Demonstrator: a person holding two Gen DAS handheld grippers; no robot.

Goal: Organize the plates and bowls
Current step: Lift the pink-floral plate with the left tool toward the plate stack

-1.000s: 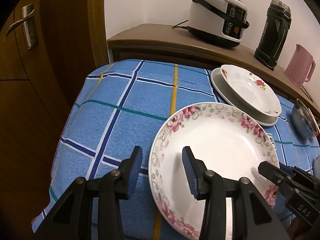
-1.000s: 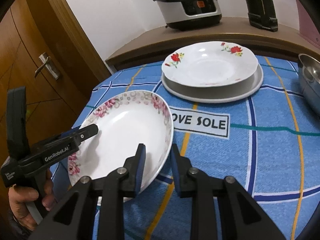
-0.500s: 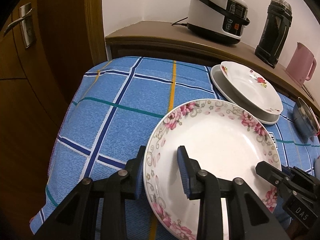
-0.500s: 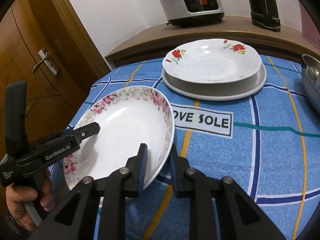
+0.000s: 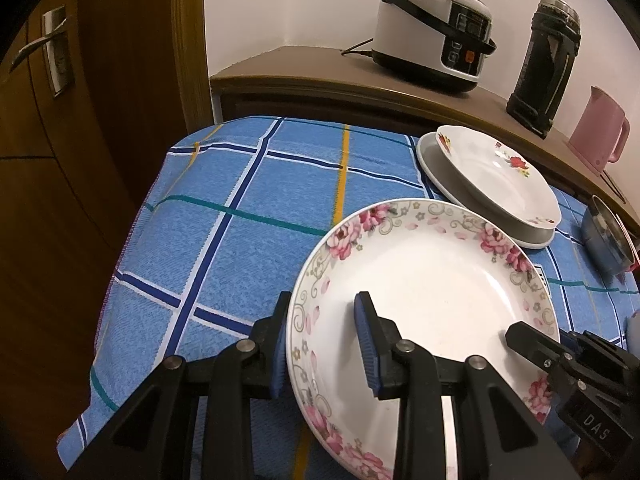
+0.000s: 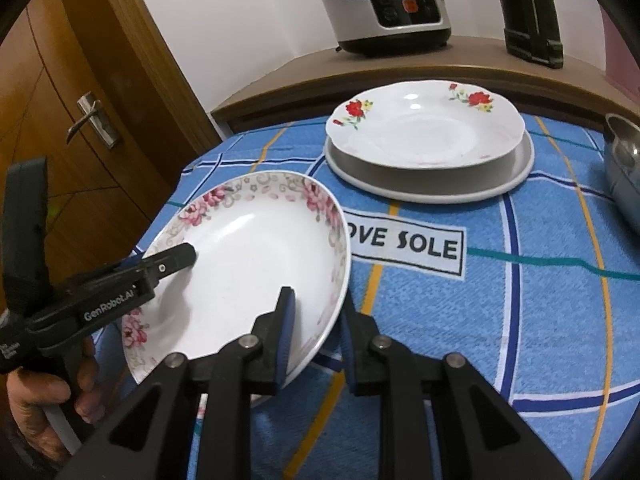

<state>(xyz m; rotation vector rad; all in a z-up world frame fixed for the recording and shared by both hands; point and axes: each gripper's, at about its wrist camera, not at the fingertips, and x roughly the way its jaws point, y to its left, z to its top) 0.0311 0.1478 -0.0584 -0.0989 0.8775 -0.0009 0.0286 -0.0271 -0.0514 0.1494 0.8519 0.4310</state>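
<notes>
Pink plate [image 5: 432, 300] — gripped on opposite rims, tilted, apparently off the table [image 5: 248, 208]. Left gripper [image 5: 322, 344]: fingers closed on its near-left rim. Right gripper [image 6: 316, 330]: fingers closed on its right rim. Stack [image 6: 428, 148] lies beyond the pink plate, to the right — blue cloth between them bare; steel bowl [image 6: 624, 168] right of stack.

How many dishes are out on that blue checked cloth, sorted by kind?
Pink-flowered plates: 1
Red-flowered plates: 1
Plain grey plates: 1
Metal bowls: 1
Total: 4 in view. The metal bowl is cut off at the frame edge, so more may lie beyond it.
</notes>
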